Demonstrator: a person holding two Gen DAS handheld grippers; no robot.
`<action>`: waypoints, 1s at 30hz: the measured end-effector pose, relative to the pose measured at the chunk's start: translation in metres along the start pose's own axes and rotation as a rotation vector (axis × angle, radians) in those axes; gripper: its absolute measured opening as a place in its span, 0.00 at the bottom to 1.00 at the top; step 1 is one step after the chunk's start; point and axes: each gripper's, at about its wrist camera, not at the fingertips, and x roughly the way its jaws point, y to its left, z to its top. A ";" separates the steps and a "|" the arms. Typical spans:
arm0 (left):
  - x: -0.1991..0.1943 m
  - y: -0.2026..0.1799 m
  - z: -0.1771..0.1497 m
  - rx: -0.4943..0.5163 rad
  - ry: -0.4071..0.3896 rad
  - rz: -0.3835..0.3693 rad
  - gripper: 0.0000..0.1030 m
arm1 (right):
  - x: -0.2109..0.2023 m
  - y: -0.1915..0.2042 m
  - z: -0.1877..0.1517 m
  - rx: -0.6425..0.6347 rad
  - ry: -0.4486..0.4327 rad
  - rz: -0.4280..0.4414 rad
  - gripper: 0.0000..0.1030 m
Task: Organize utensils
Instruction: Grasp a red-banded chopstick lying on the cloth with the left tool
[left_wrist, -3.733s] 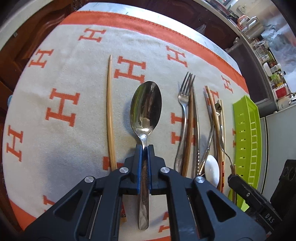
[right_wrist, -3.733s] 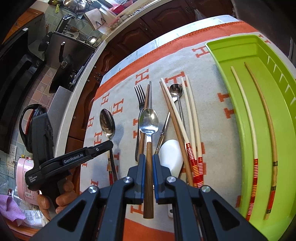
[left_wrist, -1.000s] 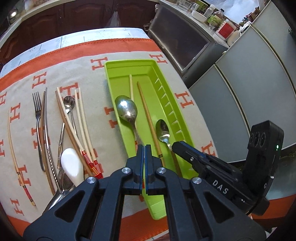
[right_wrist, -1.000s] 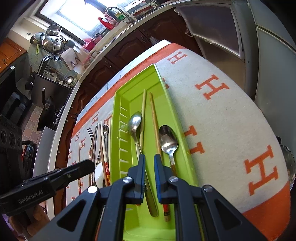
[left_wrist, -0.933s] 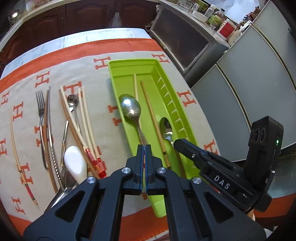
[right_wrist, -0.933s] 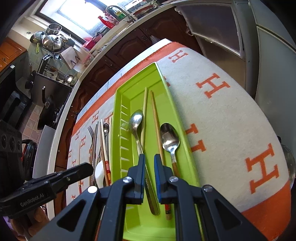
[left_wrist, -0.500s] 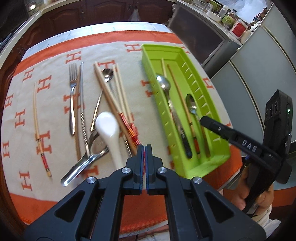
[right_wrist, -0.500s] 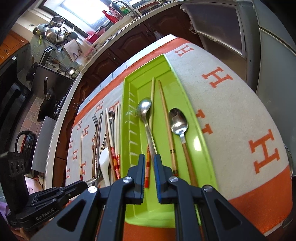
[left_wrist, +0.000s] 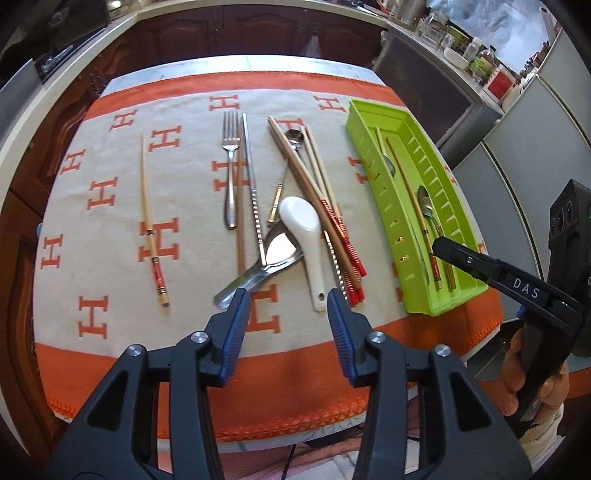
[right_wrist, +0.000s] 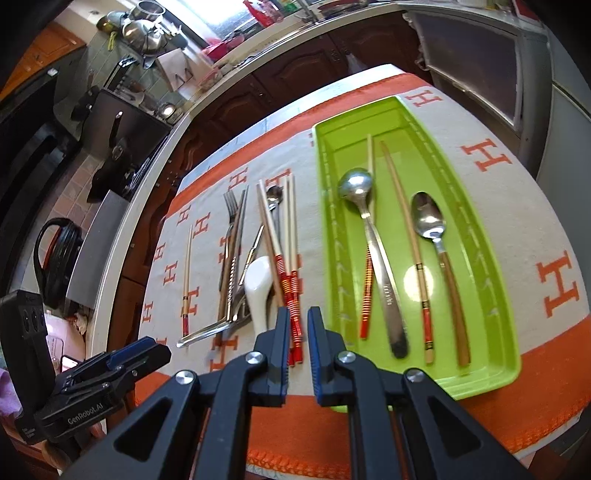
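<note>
Lying at three o'clock, the lime-green plastic tray (left_wrist: 448, 291) holds spoons and chopsticks; left gripper (left_wrist: 287, 301) jaws opening, empty; right gripper (right_wrist: 296, 321) nearly closed, gripping nothing.

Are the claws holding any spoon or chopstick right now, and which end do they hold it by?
No, nothing is held. The left claw is opening with nothing between its fingers, above the cloth. The right claw is nearly shut and empty, over the red-tipped chopsticks.
</note>
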 end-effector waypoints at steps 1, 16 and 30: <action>-0.004 0.005 -0.002 -0.006 -0.008 0.001 0.39 | 0.001 0.004 0.000 -0.006 0.004 0.000 0.11; -0.022 0.100 -0.001 -0.151 -0.096 0.059 0.39 | 0.037 0.074 0.016 -0.132 0.068 0.013 0.11; 0.036 0.168 0.034 -0.298 -0.071 0.061 0.39 | 0.084 0.100 0.037 -0.171 0.123 0.029 0.10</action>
